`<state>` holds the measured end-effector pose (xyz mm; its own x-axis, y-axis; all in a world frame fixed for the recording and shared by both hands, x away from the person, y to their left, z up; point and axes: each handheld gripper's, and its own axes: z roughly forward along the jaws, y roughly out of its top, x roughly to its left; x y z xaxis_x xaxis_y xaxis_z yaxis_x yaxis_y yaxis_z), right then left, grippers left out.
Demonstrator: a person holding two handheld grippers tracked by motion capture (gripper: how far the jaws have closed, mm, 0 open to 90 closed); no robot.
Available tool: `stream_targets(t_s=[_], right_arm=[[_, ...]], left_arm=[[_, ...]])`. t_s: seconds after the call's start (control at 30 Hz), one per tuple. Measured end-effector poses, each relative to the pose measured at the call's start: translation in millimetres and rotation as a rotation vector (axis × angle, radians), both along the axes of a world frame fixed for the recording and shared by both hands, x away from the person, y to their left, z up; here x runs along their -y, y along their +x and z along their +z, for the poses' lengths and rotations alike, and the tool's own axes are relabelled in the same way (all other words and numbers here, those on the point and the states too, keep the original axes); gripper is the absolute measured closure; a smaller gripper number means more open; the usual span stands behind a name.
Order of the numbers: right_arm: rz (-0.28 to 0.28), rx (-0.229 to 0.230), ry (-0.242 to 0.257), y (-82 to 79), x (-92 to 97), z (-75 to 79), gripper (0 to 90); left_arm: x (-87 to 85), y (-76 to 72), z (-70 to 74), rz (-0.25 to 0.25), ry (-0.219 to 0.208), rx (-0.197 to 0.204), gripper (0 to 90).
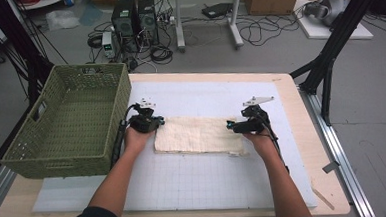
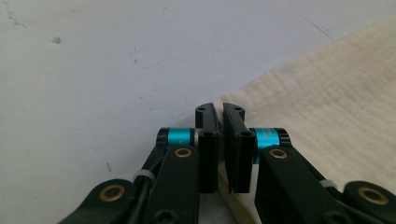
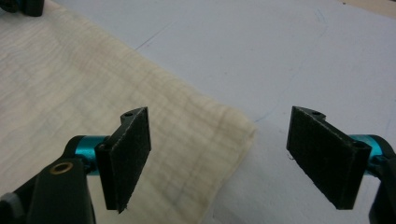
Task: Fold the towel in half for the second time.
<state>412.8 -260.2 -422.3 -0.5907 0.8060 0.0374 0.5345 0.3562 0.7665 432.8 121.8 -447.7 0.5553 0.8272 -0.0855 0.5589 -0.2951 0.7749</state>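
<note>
On the white gridded mat (image 1: pixel 195 183), the soft, light cream folded cloth (image 1: pixel 200 134) is pinched at its corner by the closed left gripper (image 2: pixel 220 122); the right gripper (image 3: pixel 219 154), jaws wide and empty, is best closed on the opposite corner.

The cloth (image 2: pixel 336 107) runs off the right edge in the left gripper view. The left gripper (image 2: pixel 220 112) fingers hide the corner they pinch. The basket (image 1: pixel 106 108) covers the counter's (image 1: pixel 290 88) left edge.

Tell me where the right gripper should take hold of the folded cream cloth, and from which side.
Probably the near right corner of the cloth, approached from the bare mat beyond its right edge. The cloth lies flat, and only that corner juts between the open right gripper jaws. The left gripper is shut at the opposite end.
</note>
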Motion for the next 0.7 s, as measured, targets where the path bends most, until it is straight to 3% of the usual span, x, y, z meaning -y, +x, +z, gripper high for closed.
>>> stream_targets(t_s=[0.13, 0.33, 0.43, 0.63, 0.7], right_arm=[[0.003, -0.011, -0.003, 8.3, -2.4, -6.5, 31.2], [-0.037, -0.044, -0.005, 17.3, -2.9, -20.5, 40.5], [-0.027, -0.042, -0.028, 19.3, -5.7, -24.0, 47.4], [0.042, -0.014, -0.077, 17.5, -14.3, -21.6, 79.0], [0.054, -0.010, -0.089, 17.0, -16.5, -21.1, 82.6]], left_arm=[[-1.2, 0.6, -0.3, 0.001, -0.012, -0.007, 84.2], [-0.8, 0.3, -0.6, 0.013, -0.022, -0.012, 84.2], [-1.0, 0.1, -0.5, 0.019, -0.024, -0.017, 84.2], [-0.6, -0.2, -0.8, 0.021, -0.025, -0.011, 84.2], [-1.1, -0.3, -0.8, 0.023, -0.030, -0.014, 84.3]])
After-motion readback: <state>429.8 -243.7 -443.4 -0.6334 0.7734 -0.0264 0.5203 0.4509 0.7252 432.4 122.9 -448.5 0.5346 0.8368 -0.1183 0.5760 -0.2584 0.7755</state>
